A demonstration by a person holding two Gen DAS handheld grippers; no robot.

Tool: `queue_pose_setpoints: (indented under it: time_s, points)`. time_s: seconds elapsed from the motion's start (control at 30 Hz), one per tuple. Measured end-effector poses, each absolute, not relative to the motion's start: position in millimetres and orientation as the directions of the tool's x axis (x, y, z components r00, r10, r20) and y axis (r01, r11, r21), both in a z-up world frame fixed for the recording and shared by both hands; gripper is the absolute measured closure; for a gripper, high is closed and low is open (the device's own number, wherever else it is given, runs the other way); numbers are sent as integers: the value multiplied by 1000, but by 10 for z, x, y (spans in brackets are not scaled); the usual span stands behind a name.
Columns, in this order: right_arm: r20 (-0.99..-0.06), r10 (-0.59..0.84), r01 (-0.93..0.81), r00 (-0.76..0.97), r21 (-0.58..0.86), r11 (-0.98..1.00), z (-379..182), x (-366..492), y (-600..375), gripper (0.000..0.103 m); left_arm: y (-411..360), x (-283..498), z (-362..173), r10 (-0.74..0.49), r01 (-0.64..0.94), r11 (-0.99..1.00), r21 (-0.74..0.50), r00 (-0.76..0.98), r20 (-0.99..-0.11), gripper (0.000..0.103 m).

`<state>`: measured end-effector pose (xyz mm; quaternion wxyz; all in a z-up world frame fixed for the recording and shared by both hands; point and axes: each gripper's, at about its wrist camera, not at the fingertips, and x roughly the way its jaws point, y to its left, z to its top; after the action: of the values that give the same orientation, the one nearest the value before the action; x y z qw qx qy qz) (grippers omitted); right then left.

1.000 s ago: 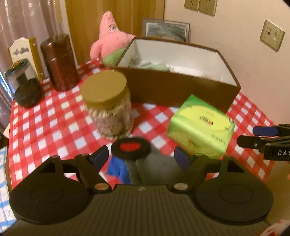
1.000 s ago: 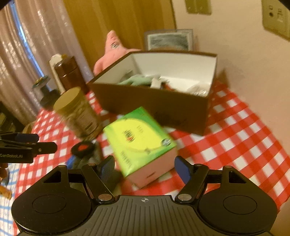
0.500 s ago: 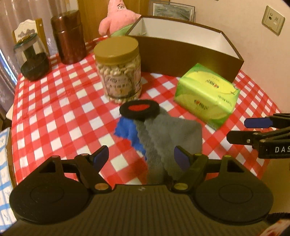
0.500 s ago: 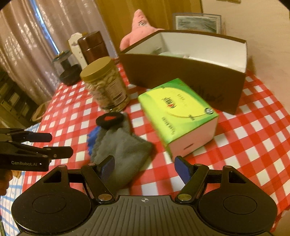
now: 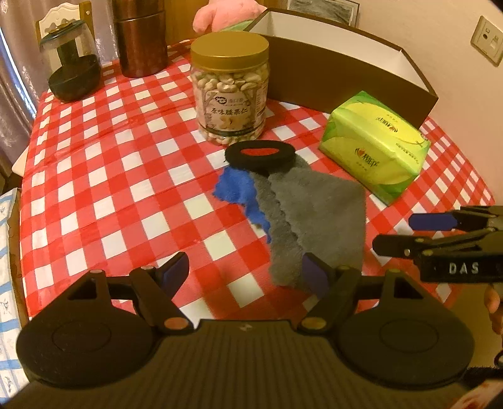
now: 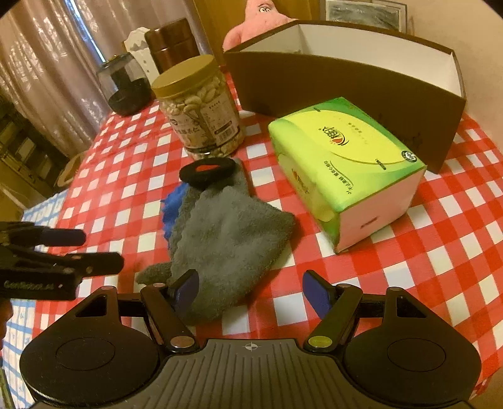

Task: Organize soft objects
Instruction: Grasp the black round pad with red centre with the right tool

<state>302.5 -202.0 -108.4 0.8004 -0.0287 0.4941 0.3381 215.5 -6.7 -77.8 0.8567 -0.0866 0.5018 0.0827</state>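
- Both sets of jaws stand wide apart with nothing gripped: left gripper (image 5: 246, 273) over the red-and-white checked tablecloth (image 5: 103, 176), its right fingertip (image 5: 314, 273) over the near edge of the grey cloth (image 5: 317, 217); right gripper (image 6: 250, 291) with its left fingertip (image 6: 185, 289) over the same cloth's near corner. Contact cannot be told in either view.
- Grey cloth: lies flat on the tablecloth, overlapping a blue cloth (image 5: 239, 188) that shows at its left edge.
- Black ring (image 5: 259, 154): rests on the far end of the cloths, just in front of the nut jar (image 5: 231, 91).
- Green tissue pack (image 5: 377, 148): right of the cloths, just before the open brown box (image 5: 345, 78).
- Pink plush toy (image 6: 261, 19): behind the box's far left corner.
- Dark canister (image 5: 141, 34) and glass jar (image 5: 70, 72): at the far left of the table.
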Motion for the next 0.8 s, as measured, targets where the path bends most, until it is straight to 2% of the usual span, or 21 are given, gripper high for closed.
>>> queue_pose_setpoints:
  time_s: [0.3,0.8]
  points:
    - [-813,493,-528,310,283,800,-1216,3109,-1879,30,47,2160,-870,59,-227,972,-56,468,-882,26]
    - [-809,472,-472,350,283,835,-1348,3243,-1682,30,122,2368,-931,12,-138,988,-68,510,-860,31]
